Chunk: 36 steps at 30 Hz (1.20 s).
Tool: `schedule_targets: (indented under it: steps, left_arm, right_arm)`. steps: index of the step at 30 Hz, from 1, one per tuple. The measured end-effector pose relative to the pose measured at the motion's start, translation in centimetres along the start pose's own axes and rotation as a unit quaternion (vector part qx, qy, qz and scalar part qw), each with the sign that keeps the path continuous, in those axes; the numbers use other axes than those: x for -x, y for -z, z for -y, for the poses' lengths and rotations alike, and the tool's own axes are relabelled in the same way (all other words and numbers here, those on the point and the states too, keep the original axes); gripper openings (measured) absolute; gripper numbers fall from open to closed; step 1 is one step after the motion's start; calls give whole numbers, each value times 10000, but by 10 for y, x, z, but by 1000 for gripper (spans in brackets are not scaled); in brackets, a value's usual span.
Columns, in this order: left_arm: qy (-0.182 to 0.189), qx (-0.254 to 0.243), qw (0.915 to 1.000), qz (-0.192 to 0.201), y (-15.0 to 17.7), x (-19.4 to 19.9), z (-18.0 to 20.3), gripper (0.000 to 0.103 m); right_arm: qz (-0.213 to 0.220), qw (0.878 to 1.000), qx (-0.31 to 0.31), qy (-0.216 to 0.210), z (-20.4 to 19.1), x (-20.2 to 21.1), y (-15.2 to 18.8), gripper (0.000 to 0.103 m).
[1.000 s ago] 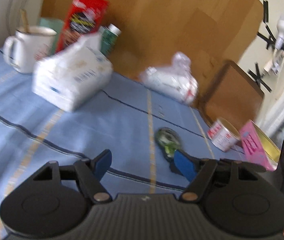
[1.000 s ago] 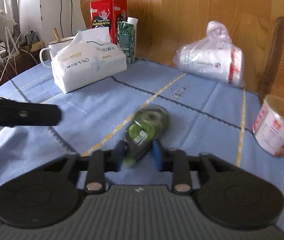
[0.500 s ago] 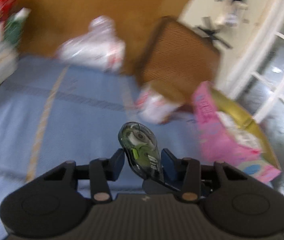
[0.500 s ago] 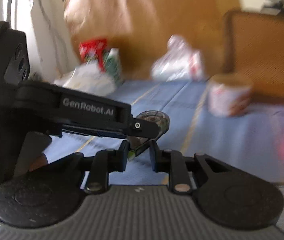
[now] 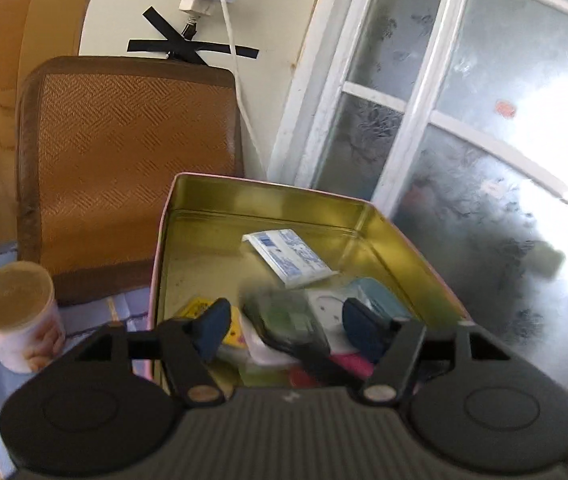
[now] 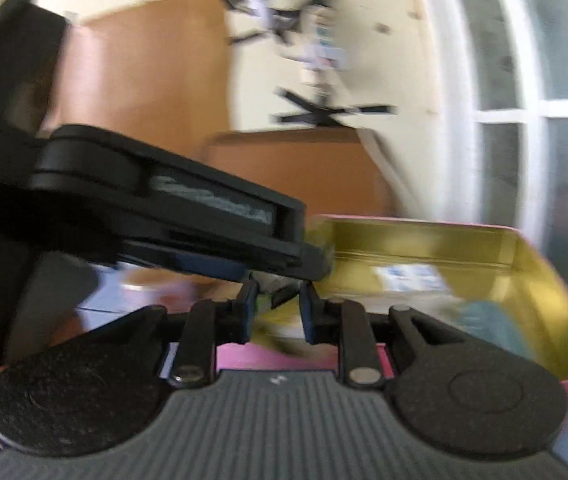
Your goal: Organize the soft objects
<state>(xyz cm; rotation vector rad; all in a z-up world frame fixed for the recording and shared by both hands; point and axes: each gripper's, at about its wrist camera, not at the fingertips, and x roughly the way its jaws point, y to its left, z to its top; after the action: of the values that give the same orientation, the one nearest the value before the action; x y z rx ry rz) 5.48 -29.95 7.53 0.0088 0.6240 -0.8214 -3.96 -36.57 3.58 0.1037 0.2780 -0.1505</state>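
Left gripper (image 5: 286, 320): I am opening its jaws, the blurred tape dispenser (image 5: 288, 322) lying untouched between them above the tin (image 5: 267, 196); right gripper (image 6: 276, 308) opening, apparently empty.

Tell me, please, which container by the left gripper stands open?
The pink tin, gold-lined and lidless with items inside; the small round can beside it has its top sealed.

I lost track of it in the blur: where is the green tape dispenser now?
In the left wrist view, the tape dispenser is between the opening left gripper's fingers, over the tin.
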Motion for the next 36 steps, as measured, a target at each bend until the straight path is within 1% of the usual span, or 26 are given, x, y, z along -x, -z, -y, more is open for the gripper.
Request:
schedule_targets:
  steps: [1,3,5,6,8,9,11,14,15,17,18,19,20,21,22,23,24,25,26,28,29,32,33,36]
  left_arm:
    - [-9,24,10000,-4,-2,-4,0,63]
    - [112,119,9999,44,-2,-2,-2,67]
    - [32,56,9999,122,0,7,-7,69]
    - [-31,-20,9999,157,1,13,-9,70]
    - [-204,-195,9994,214,4,22,-12,73]
    - [-280,-254,9990,236,8,26,-14,74]
    - [-327,-260,9989,228,10,32,-19,74]
    - [-326,-140,9992,188,14,38,-25,74]
    - [-337,-117,9992,194,15,40,-26,74]
    - [-392,-90,9990,198,17,43,-28,74]
    - [-425,-78,9989,172,18,43,-29,74]
    - [-459,-65,9988,133,19,43,-30,74]
    - [-505,-49,9987,79,20,43,-31,74]
    - [-550,-33,9985,27,21,43,-31,74]
    - [-577,-26,9983,-17,22,43,-31,74]
    - [-581,-31,9983,-38,23,43,-30,74]
    - [-574,-53,9983,-52,25,43,-29,74]
    - [-559,-90,9984,-63,26,43,-27,74]
    - [-550,-120,9984,-83,27,42,-25,74]
    - [-492,-153,9985,-157,28,38,-18,74]
    - [-437,-173,9987,-180,29,37,-14,74]
    - [-364,-318,9986,-216,36,39,-1,74]
    - [-359,-386,9984,-210,38,41,2,74]
    - [-401,-571,9975,-115,47,52,11,76]
  right_arm:
    - [-28,9997,-78,239,10,-1,1,46]
    - [4,9989,-370,294,33,9,-1,46]
    - [-88,9984,-506,224,50,16,-4,46]
    - [-214,9983,-535,104,57,18,-6,46]
    - [-554,9961,-639,-244,68,18,-9,46]
    - [-739,9943,-677,-359,71,14,-12,46]
    - [-1244,9882,-717,-527,75,1,-15,46]
    - [-2010,9736,-838,-687,79,-37,-19,45]
    - [-2230,9688,-856,-665,81,-52,-20,46]
    - [-2515,9588,-1039,-810,85,-77,-26,45]
    - [-2504,9613,-934,-667,82,-87,-31,46]
    - [-2325,9706,-539,-328,73,-93,-39,46]
    - [-2085,9777,22,242,63,-98,-45,46]
    - [-1851,9776,524,856,54,-103,-47,49]
    - [-1745,9773,629,1026,53,-105,-48,49]
    - [-1722,9795,435,945,56,-102,-49,48]
    - [-1645,9837,66,726,61,-94,-49,48]
    - [-1535,9863,-158,585,64,-85,-48,48]
    - [-1365,9887,-287,546,63,-73,-46,49]
    - [-930,9929,-428,602,58,-42,-40,54]
    - [-758,9938,-538,616,56,-29,-38,55]
    - [-250,9933,-995,536,51,12,-29,62]
    - [-131,9923,-1107,540,49,24,-26,66]
    - [50,9893,-1351,552,41,57,-21,67]
